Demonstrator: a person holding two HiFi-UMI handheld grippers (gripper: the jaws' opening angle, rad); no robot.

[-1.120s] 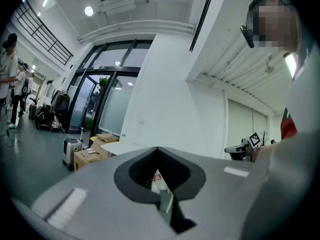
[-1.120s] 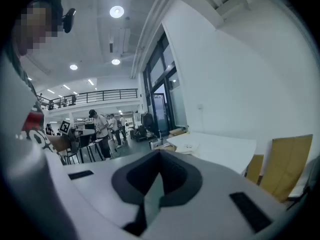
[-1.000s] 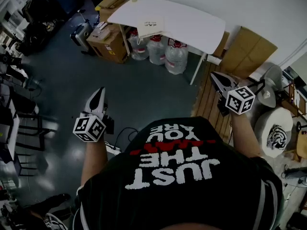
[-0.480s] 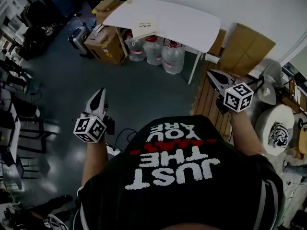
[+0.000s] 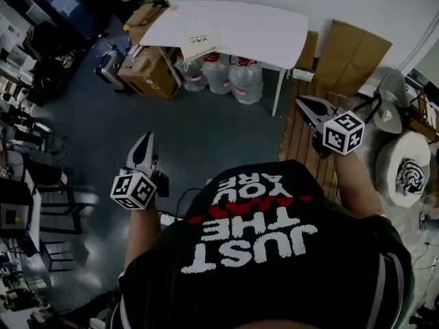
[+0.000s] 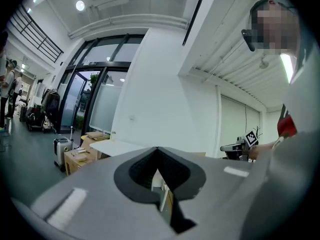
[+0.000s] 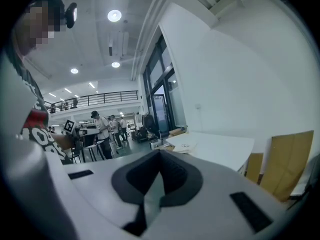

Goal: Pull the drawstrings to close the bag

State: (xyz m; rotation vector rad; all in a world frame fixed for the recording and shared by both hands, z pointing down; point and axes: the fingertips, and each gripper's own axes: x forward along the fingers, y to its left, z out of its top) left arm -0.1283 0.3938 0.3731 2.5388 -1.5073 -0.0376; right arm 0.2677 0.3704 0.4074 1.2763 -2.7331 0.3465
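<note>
The bag (image 5: 199, 44), a flat cream piece with dark print, lies on the white desk (image 5: 254, 29) at its near edge, toward the left corner, well apart from both sets of fingers. The left gripper (image 5: 145, 141) hangs over the dark floor with its jaws pressed together on nothing. The right gripper (image 5: 303, 103), off the desk's right end, is likewise closed and empty, its tips toward the desk.

Illegibly small print on the pale flat item (image 5: 199, 44) atop the white table (image 5: 260, 29)
</note>
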